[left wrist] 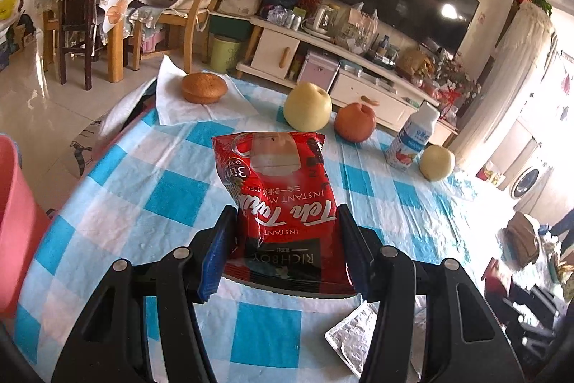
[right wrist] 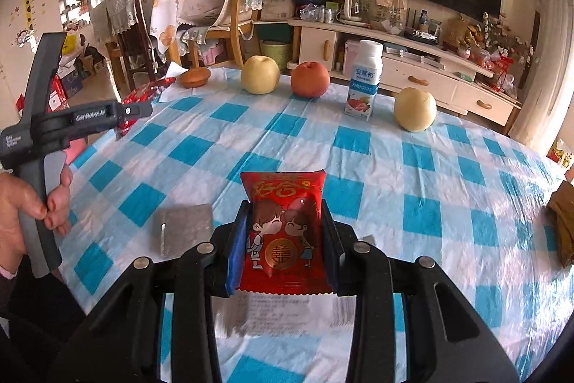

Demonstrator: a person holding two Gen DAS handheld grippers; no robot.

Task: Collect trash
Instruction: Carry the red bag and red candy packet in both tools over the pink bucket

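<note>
The left gripper [left wrist: 283, 246] pinches a red pouch [left wrist: 276, 200] above the table [left wrist: 179, 189]; the right gripper [right wrist: 285, 246] pinches a red wrapper [right wrist: 283, 232]. Carry both level, grips firm, toward the pink bin [left wrist: 14, 225], clear of the fruit.

pink bin [left wrist: 14, 221] cut off at left edge, silver wrapper [left wrist: 353, 343] partly hidden by claw

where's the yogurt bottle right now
The yogurt bottle stands upright at the table's far edge, between the red apple and the small yellow pear; the left wrist view shows it far right.
</note>
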